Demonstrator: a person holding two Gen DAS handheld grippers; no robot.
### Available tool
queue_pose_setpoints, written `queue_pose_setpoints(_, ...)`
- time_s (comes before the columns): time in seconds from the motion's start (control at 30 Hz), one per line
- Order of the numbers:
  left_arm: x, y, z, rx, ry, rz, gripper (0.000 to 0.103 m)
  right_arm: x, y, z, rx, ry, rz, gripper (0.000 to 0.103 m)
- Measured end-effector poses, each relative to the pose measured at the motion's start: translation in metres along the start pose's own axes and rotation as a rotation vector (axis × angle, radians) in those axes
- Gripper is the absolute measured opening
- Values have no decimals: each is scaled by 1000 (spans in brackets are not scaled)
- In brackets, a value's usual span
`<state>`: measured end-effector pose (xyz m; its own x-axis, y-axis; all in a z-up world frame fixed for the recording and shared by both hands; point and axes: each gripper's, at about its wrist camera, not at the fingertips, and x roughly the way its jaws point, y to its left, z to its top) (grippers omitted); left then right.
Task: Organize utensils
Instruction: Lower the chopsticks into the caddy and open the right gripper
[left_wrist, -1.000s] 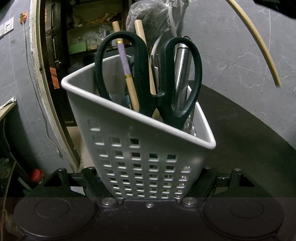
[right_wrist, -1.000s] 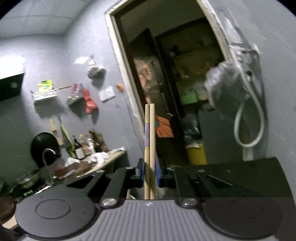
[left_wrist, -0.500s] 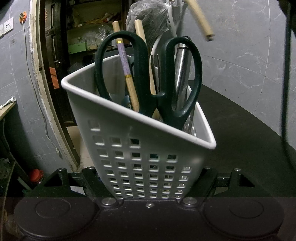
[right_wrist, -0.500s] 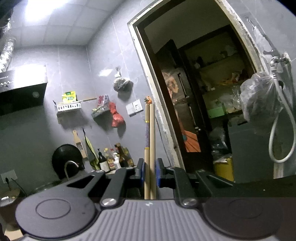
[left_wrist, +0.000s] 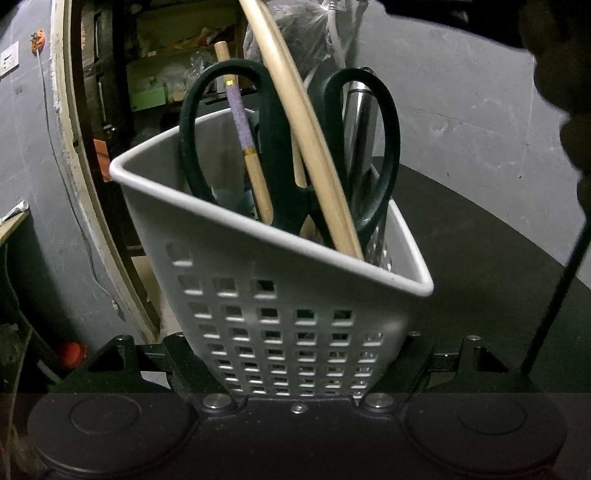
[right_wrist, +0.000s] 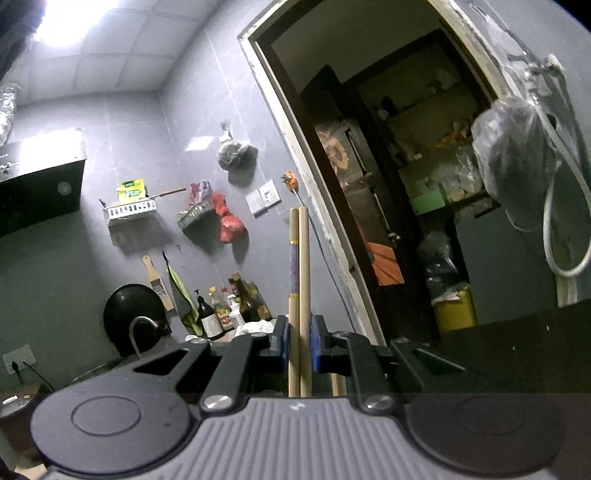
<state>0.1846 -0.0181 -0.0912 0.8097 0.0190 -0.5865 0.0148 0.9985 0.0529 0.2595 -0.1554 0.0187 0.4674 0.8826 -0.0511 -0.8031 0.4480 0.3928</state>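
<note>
A white perforated utensil basket (left_wrist: 288, 280) stands tilted on the dark table (left_wrist: 480, 258), and my left gripper (left_wrist: 295, 354) is shut on its lower walls. Inside it are dark green scissors (left_wrist: 384, 147), a purple-banded chopstick (left_wrist: 240, 118) and a steel-handled utensil (left_wrist: 360, 122). My right gripper (right_wrist: 299, 343) is shut on a pair of wooden chopsticks (right_wrist: 300, 266), one of them purple-banded, standing upright between its blue pads (right_wrist: 280, 343). In the left wrist view that pair of chopsticks (left_wrist: 314, 158) slants down from the top, its lower end inside the basket's near right corner.
A grey tiled wall and an open doorway (left_wrist: 110, 110) lie behind the basket. A plastic bag (right_wrist: 513, 162) and white hose (right_wrist: 565, 236) hang on the wall at right. A dark shape (left_wrist: 561, 74), seemingly the right hand, fills the upper right. Bottles (right_wrist: 236, 302) stand on a far counter.
The held chopsticks came down from above the basket and their tips now sit inside it. The right wrist view shifted slightly. The left gripper and basket stayed still.
</note>
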Motion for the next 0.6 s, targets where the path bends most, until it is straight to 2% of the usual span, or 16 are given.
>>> queue_pose_setpoints(0.6,-2,5,-7,17,-14,-15,79,-16,7,-26,-26,18,-58,15)
